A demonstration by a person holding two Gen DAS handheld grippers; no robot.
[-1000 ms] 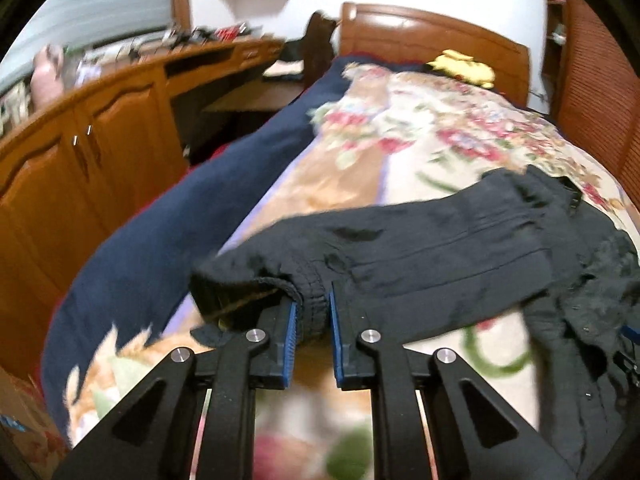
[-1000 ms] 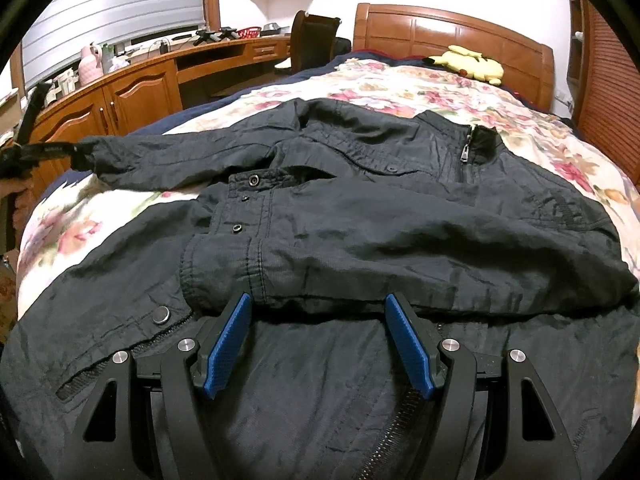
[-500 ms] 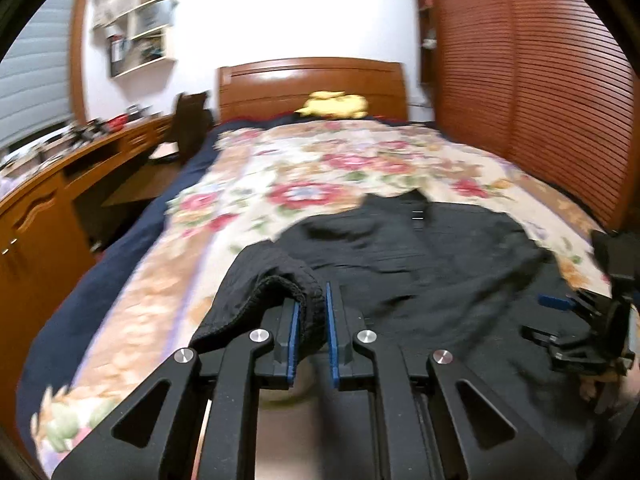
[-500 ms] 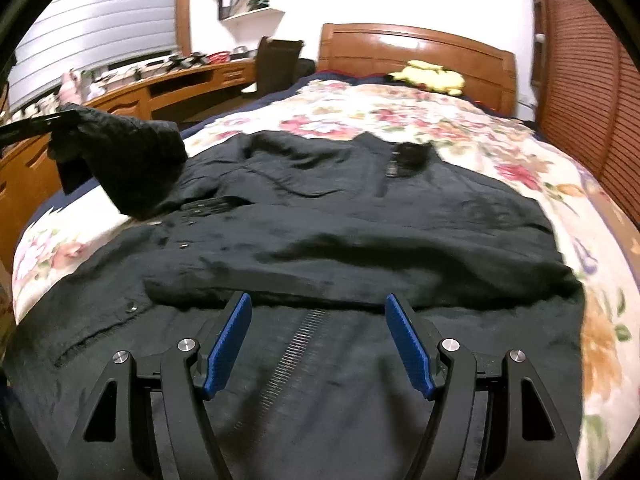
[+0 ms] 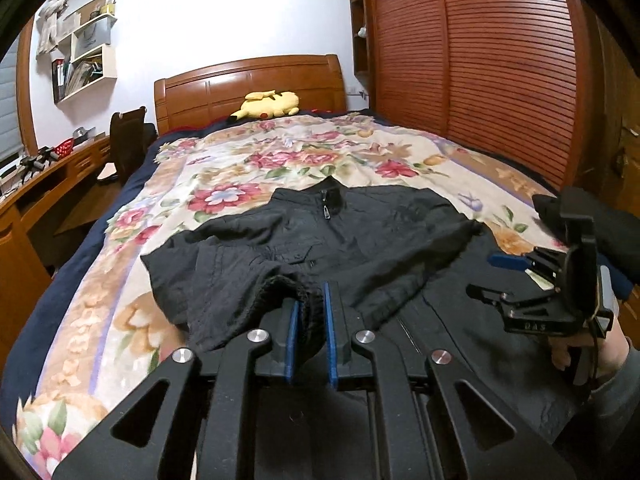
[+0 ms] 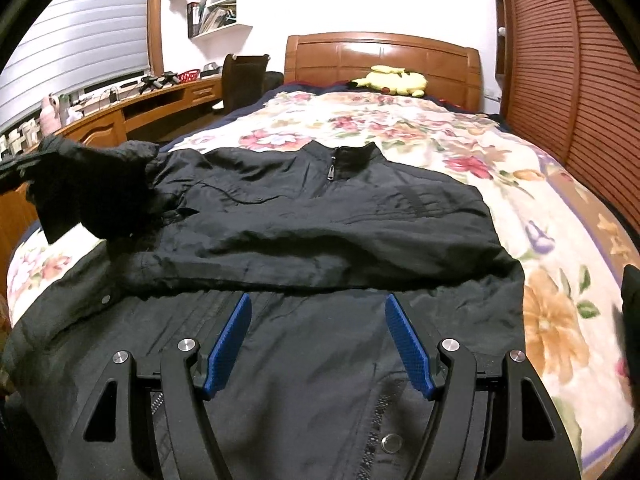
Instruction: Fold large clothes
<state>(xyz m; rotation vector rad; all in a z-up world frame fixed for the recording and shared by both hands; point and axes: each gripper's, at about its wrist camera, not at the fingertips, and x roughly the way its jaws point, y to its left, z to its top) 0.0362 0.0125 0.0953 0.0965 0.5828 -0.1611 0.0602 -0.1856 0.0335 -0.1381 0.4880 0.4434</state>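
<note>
A black zip jacket (image 5: pixel 360 240) lies spread on the floral bed, collar toward the headboard; it also shows in the right wrist view (image 6: pixel 340 216). My left gripper (image 5: pixel 310 300) is shut on the jacket's left sleeve cuff (image 5: pixel 280 284) and holds it over the jacket's front. In the right wrist view the lifted sleeve (image 6: pixel 96 188) hangs at the left. My right gripper (image 6: pixel 318 312) is open and empty, low over the jacket's hem; it also shows at the right of the left wrist view (image 5: pixel 516 276).
The bed has a floral blanket (image 5: pixel 280 152) and a wooden headboard (image 5: pixel 248 84) with a yellow plush toy (image 5: pixel 268 106). A wooden desk (image 6: pixel 132 112) and chair (image 6: pixel 244 80) stand left. Slatted wardrobe doors (image 5: pixel 480 60) run along the right.
My left gripper has carried the sleeve cuff from the bed's left side inward over the jacket's front. The right gripper stayed open and drew back a little toward the hem.
</note>
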